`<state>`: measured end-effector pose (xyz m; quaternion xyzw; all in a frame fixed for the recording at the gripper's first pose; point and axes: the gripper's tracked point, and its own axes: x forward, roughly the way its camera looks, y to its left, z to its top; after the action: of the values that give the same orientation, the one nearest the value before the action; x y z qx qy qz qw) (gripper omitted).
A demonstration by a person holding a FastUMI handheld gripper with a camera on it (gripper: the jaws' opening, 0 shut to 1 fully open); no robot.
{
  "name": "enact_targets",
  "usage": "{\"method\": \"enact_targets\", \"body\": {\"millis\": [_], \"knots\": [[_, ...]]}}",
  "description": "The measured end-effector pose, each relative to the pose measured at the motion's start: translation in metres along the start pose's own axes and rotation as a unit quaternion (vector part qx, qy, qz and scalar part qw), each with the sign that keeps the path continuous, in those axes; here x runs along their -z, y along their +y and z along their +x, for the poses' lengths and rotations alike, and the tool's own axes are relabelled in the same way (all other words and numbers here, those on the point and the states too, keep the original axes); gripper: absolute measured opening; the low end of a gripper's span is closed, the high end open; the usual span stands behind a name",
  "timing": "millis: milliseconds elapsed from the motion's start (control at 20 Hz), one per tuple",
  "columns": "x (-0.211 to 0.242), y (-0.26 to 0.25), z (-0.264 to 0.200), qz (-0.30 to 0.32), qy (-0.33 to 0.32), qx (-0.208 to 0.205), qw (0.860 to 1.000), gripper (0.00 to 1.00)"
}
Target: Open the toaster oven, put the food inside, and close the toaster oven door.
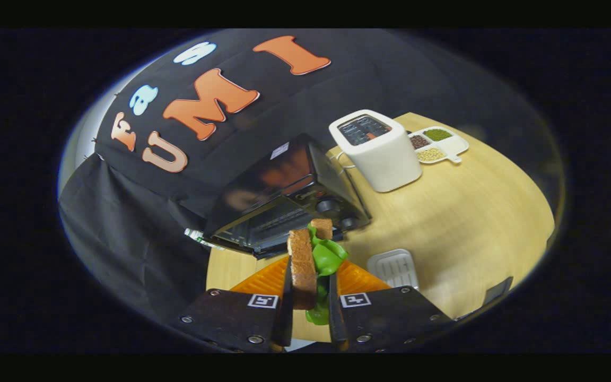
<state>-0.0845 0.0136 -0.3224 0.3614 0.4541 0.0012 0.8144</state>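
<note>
My gripper (310,289) is shut on a sandwich (311,260) of brown toast slices with green lettuce between them, held on edge above the wooden table (459,212). Just beyond the fingers stands the black toaster oven (284,199), tilted in the view. Its glass door (263,225) hangs open toward me, showing the dark inside. Its knobs (329,206) sit on the panel at the right end.
A white pop-up toaster (377,151) stands behind the oven on the right. Past it lies a white divided dish (438,144) of beans and grains. A small white ridged tray (394,268) rests on the table right of the fingers. Black cloth walls the booth.
</note>
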Motion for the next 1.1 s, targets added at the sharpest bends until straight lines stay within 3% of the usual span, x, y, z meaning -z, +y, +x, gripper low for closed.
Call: {"method": "enact_targets", "body": {"millis": [500, 1100], "knots": [[0.007, 0.058, 0.077, 0.078, -0.023, -0.070, 0.994, 0.28], [-0.004, 0.074, 0.161, 0.131, -0.104, -0.071, 0.983, 0.28]]}}
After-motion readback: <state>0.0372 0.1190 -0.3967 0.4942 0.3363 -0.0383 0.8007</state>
